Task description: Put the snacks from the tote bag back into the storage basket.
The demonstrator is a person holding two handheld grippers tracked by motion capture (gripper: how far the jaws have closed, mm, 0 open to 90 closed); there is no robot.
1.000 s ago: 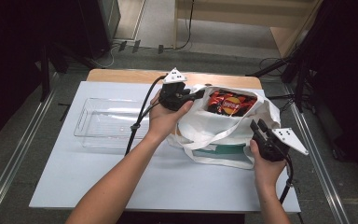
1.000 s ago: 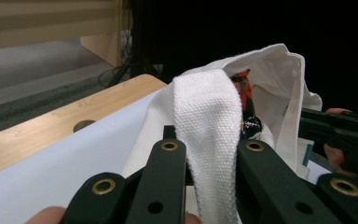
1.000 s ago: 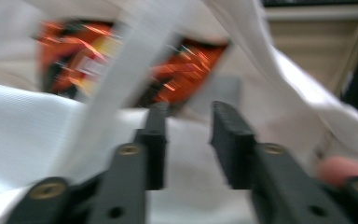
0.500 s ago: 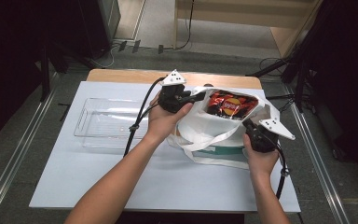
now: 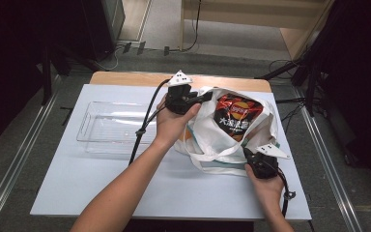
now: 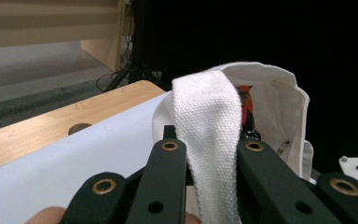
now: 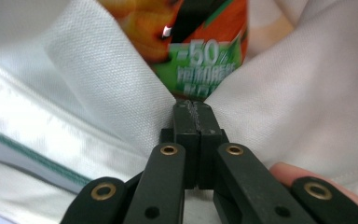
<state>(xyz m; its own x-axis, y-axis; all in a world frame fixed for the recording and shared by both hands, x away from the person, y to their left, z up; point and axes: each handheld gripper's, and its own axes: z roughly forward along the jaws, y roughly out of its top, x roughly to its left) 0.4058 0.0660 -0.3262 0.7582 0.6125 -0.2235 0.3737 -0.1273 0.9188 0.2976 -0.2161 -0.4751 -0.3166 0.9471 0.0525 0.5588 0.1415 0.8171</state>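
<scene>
From my feed the high view has a bright table (image 5: 101, 193) under even overhead light, dark at nine and three o'clock; soft, slightly grainy. My right gripper view blurs the snack packet (image 7: 200, 46) at twelve o'clock

Tote bag (image 5: 207, 137): coarse woven white cloth, matt. Chip bag (image 5: 235, 115): glossy foil. Tray (image 5: 111, 126): clear smooth plastic. Tongs (image 7: 196, 116): matt blk plastic.

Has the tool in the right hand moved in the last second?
Yes. The right tool slid toward the person along the white tote bag, nearer the table's front edge; its jaws just closed.
</scene>
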